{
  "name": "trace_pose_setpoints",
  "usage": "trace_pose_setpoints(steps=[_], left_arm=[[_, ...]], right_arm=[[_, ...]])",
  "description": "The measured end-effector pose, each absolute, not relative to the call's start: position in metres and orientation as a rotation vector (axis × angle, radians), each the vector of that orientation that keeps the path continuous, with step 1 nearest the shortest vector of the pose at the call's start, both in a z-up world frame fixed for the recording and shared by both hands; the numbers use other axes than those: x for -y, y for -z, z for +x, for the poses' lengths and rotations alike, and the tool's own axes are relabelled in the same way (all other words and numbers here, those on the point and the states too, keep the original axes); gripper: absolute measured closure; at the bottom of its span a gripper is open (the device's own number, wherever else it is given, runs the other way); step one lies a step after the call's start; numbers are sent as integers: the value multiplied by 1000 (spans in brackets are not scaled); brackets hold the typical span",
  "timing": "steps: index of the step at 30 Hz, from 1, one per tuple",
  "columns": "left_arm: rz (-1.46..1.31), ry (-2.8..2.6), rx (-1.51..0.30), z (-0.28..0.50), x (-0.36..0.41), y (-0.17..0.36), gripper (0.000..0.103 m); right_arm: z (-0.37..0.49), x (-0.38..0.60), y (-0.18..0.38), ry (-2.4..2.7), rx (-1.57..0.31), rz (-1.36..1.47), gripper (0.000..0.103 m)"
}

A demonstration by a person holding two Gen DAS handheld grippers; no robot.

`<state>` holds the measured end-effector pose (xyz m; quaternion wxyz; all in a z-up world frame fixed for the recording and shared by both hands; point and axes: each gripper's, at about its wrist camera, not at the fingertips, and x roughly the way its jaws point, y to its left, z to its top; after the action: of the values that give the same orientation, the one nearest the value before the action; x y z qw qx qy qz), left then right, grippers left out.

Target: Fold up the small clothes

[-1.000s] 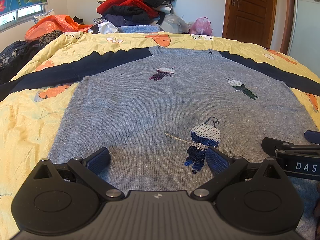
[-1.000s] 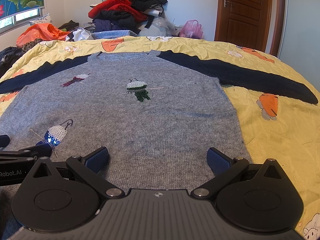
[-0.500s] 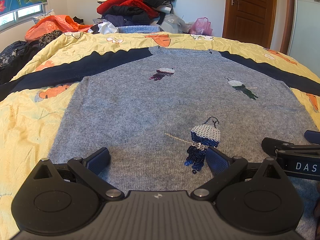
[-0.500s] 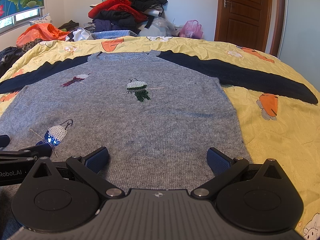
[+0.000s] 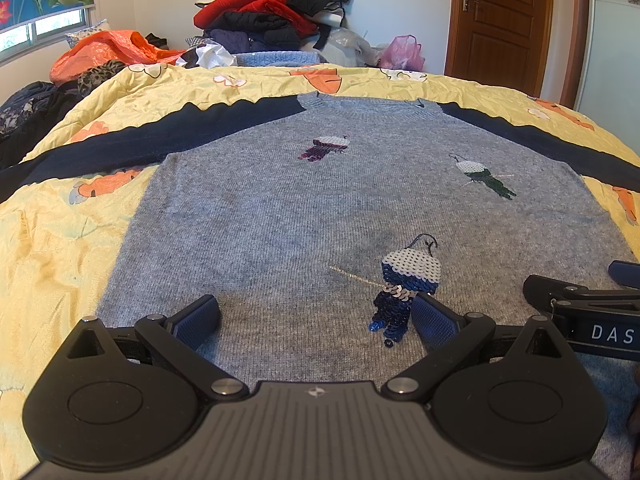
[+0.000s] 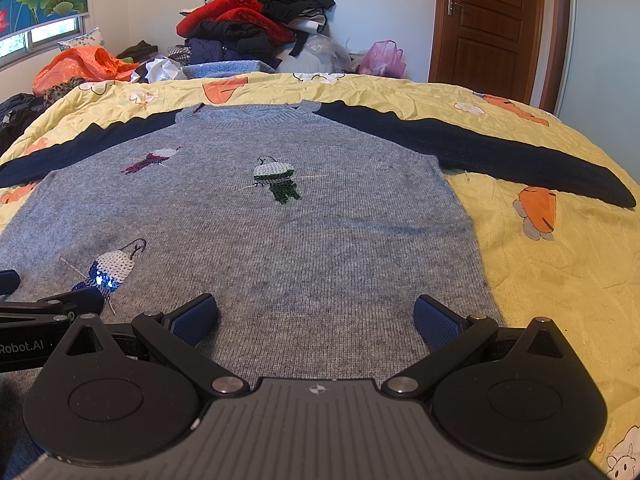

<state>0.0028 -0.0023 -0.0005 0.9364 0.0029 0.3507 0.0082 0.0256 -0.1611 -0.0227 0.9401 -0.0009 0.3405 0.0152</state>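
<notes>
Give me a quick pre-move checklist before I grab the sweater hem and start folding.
1. Left claw open, nothing between its fingers: ok.
2. Right claw open, nothing between its fingers: ok.
3. Grey sweater lies flat, front up, on the yellow quilt: ok.
4. Both navy sleeves spread outward, left sleeve and right sleeve: ok.
5. Hem edge within the fingers' reach: cannot tell, it is hidden under the claw bodies.
6. Blue sequin patch clear of the left claw's fingers: not ok, it sits right beside the right-hand finger and could snag.
</notes>
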Motion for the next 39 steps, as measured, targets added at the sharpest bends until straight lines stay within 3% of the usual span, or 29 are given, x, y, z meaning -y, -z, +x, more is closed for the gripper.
trace_pose_setpoints(steps=[34, 39], left_arm=[[6, -16, -716, 3, 2, 1, 0], [6, -15, -716, 2, 3, 0, 0]], right_arm=[[26, 163, 22, -41, -698, -1, 0], [32, 199, 1, -159, -690, 109, 0]])
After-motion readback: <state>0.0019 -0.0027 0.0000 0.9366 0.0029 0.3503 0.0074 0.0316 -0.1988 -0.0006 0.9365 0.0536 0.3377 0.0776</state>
